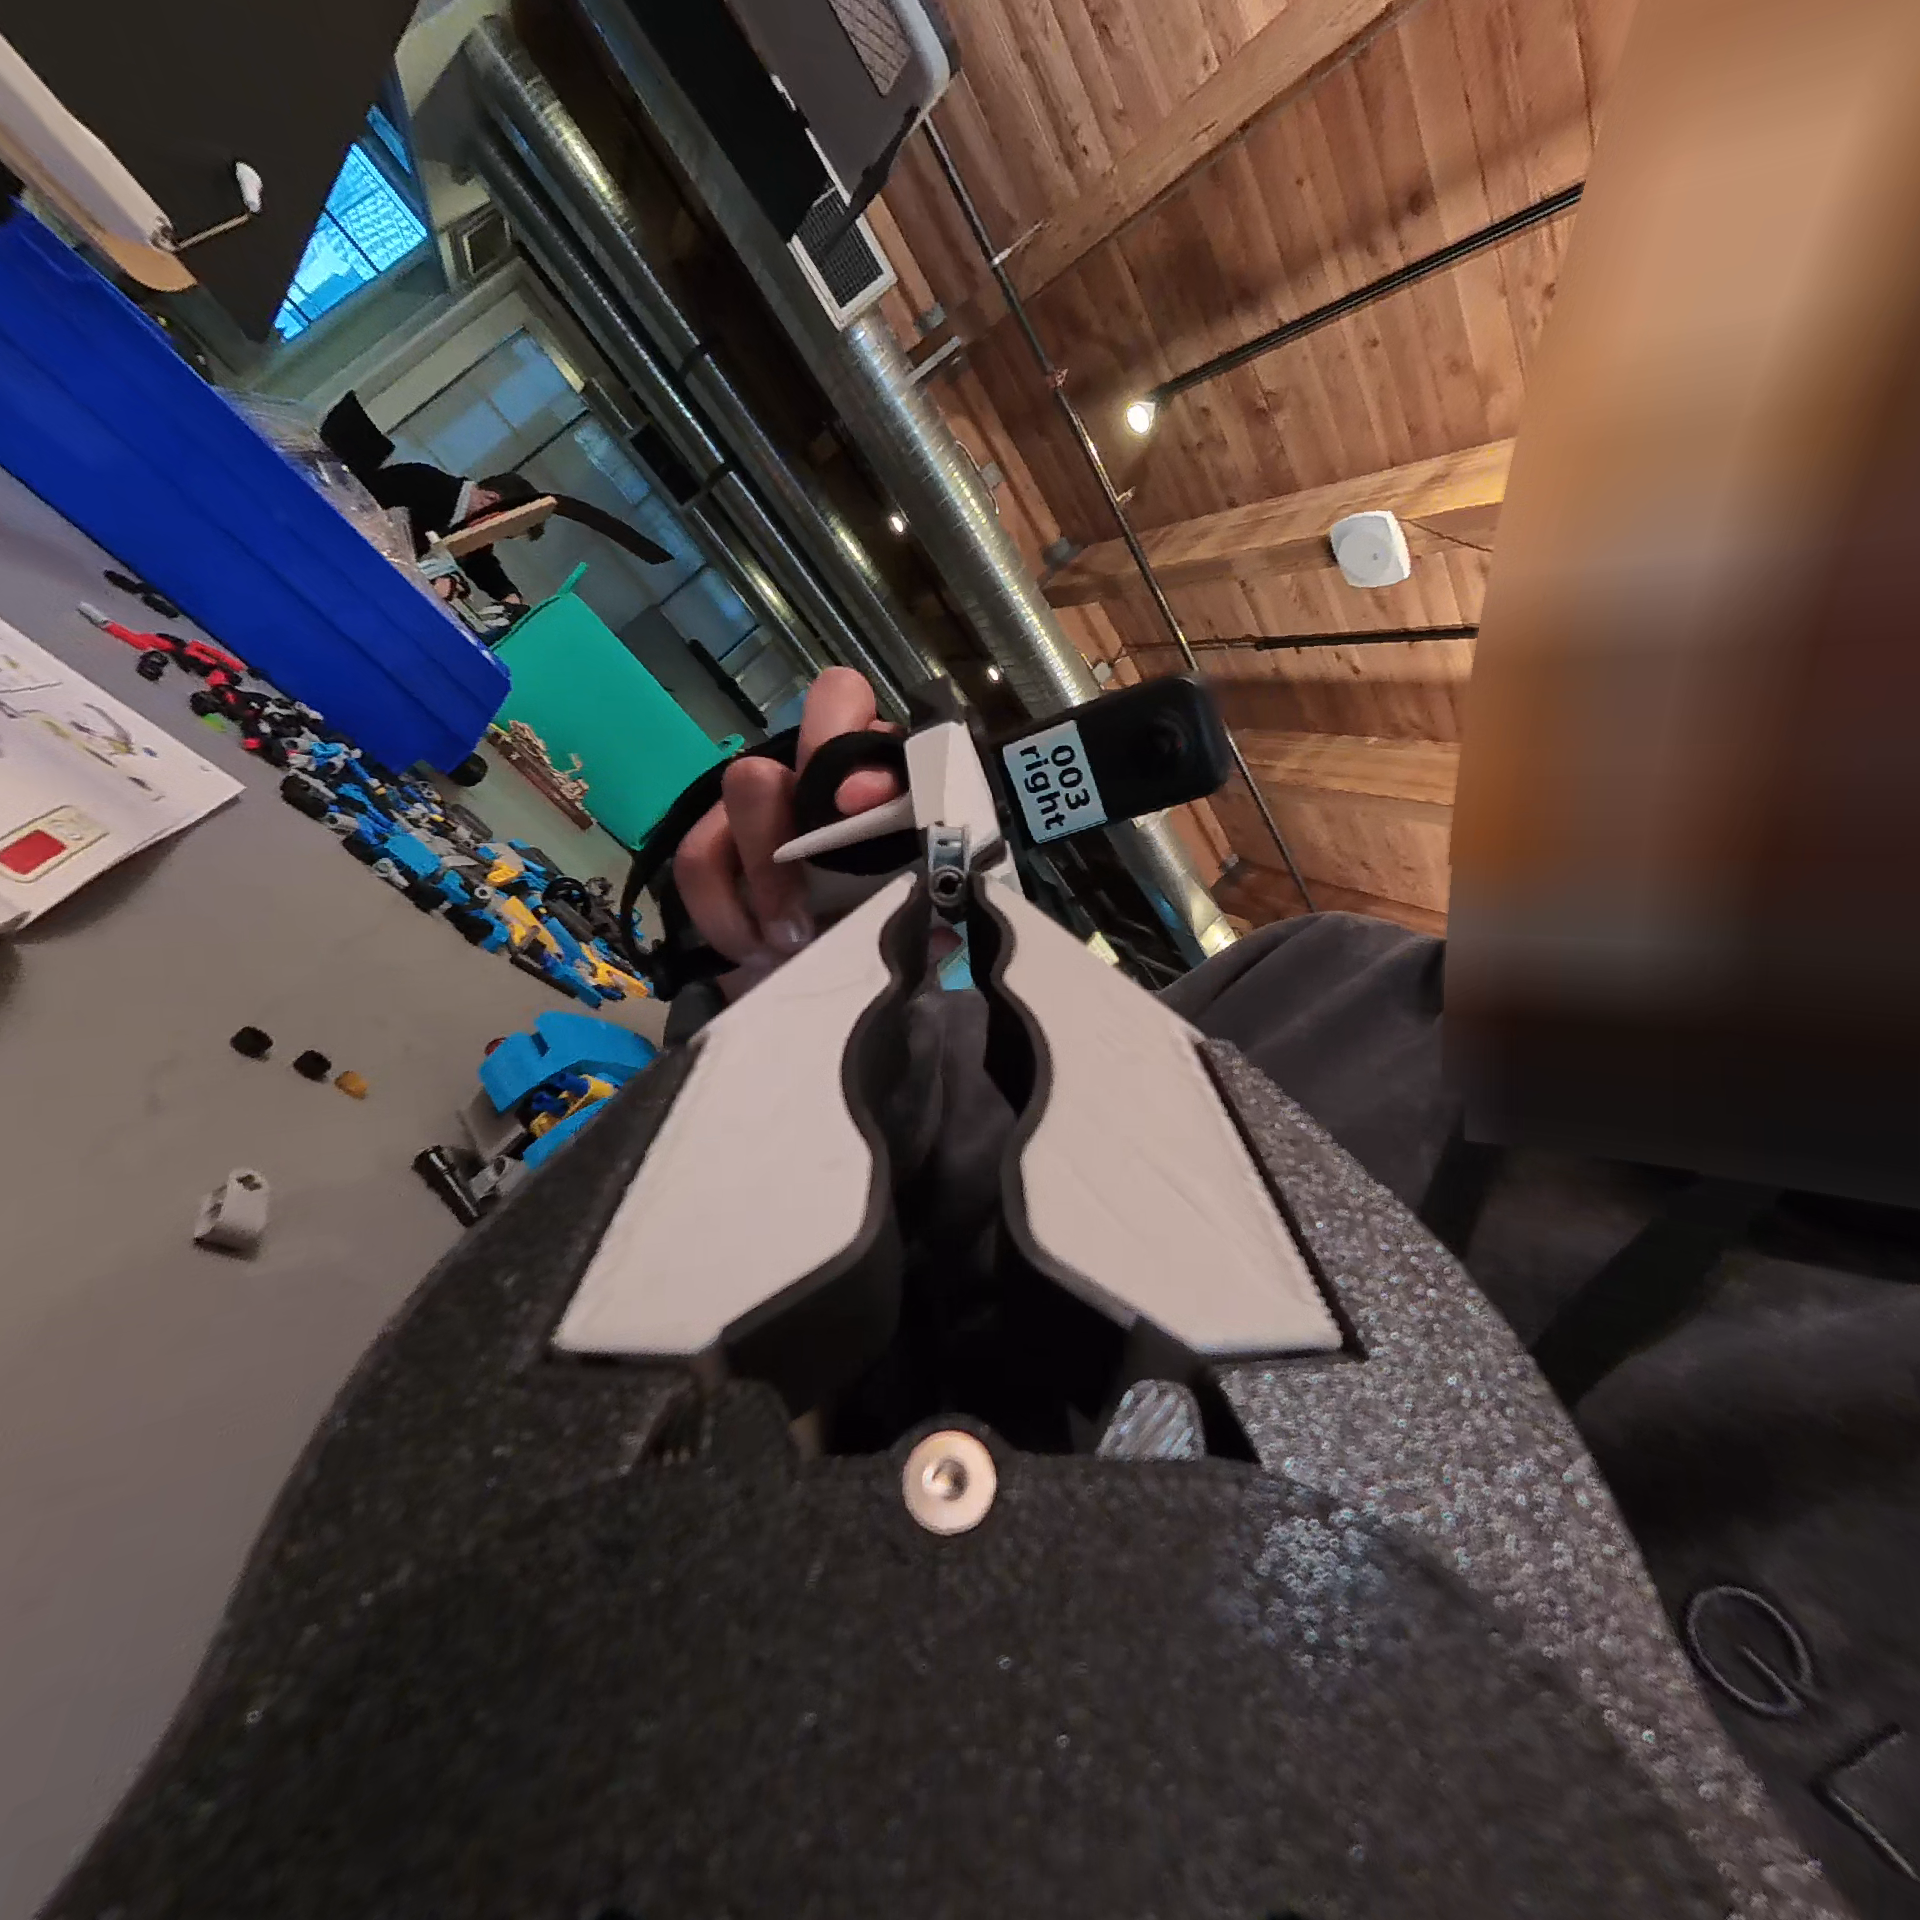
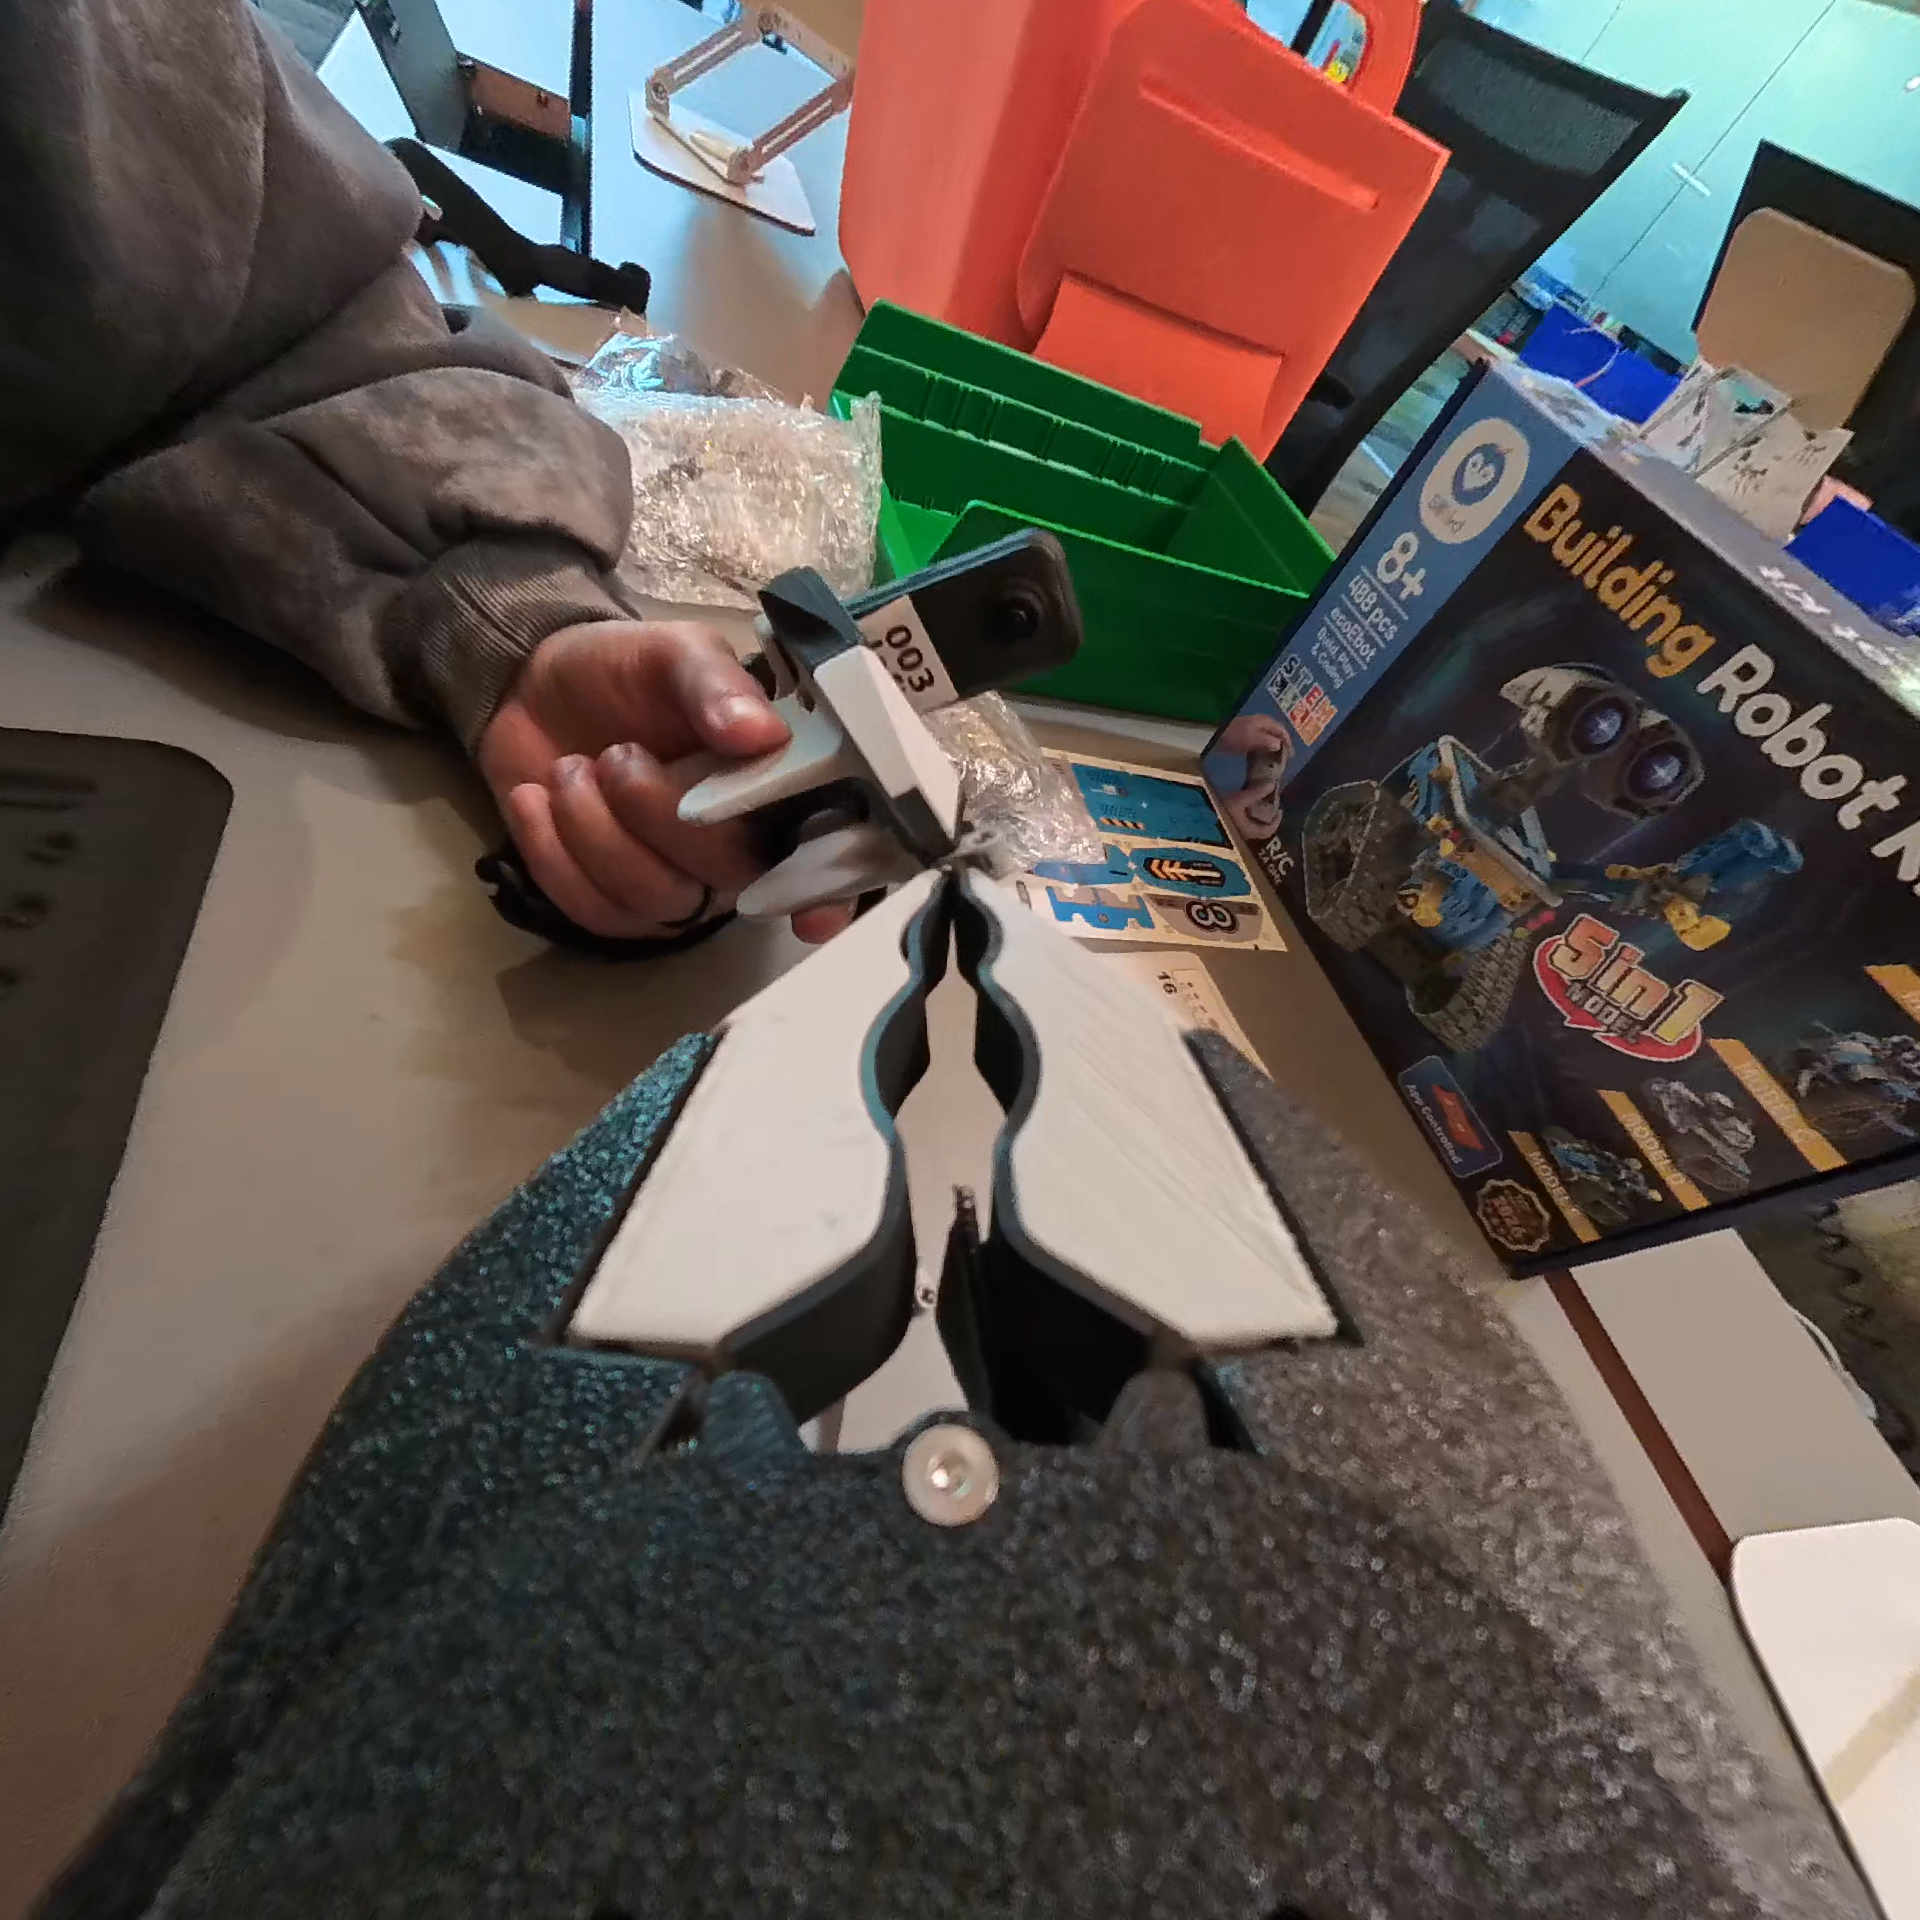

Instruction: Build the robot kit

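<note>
My left gripper (image 1: 945, 891) is raised above the grey table (image 1: 208, 1351), its jaws shut on a small grey-and-black brick piece (image 1: 948, 864) at the very tips. The right gripper (image 1: 951, 800), held by a hand (image 1: 748, 831), meets it tip to tip from the far side. In the right wrist view my right gripper (image 2: 951, 875) is shut, its tips against the same small grey piece (image 2: 979, 840). The left gripper (image 2: 883, 769) faces it there, held by a hand (image 2: 623, 769) in a grey sleeve. Which jaws carry the piece cannot be told.
A spread of blue, black and yellow bricks (image 1: 447, 852), a blue part-built assembly (image 1: 561, 1070), a white piece (image 1: 234, 1205), an instruction booklet (image 1: 73, 769) and a blue bin (image 1: 208, 499) lie left. A robot kit box (image 2: 1621, 831), sticker sheet (image 2: 1153, 862), green bin (image 2: 1091, 520) and bubble wrap (image 2: 748, 478) lie ahead. The tips of both grippers are at nearly the same place.
</note>
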